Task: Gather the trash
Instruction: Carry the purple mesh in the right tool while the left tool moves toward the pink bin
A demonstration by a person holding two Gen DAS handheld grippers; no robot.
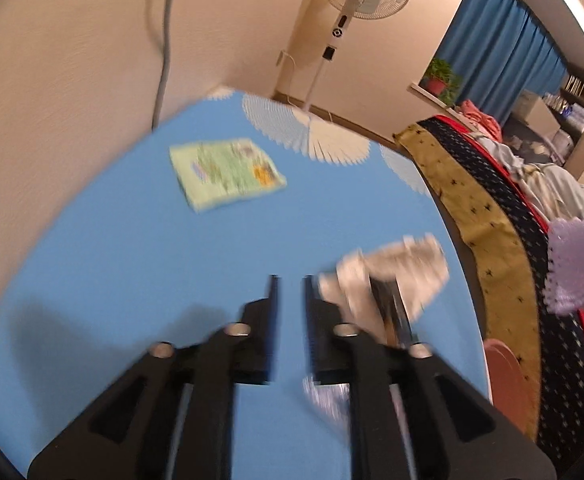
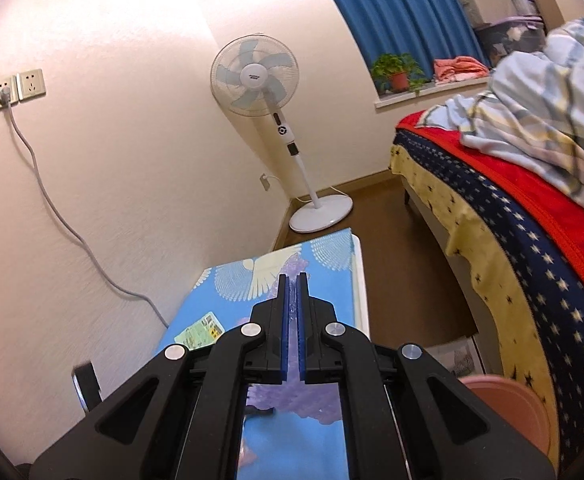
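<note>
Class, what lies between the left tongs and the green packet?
Only bare blue tablecloth separates left tongs and green packet; left wrist view.

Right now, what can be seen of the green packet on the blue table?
The green packet is a flat, roughly rectangular wrapper, pale green with blurred yellow, blue and orange print, seemingly thin plastic or paper. It lies flat on the blue tabletop near the wall side, skewed to the table's edges. Nothing touches it; it lies beyond the left gripper.

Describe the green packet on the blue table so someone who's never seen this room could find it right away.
Start at the blue table against the cream wall. The green packet lies flat on it toward the wall side. It is a pale green rectangle with printed pictures, unlike the crumpled white wrapper nearer the bed.
</note>
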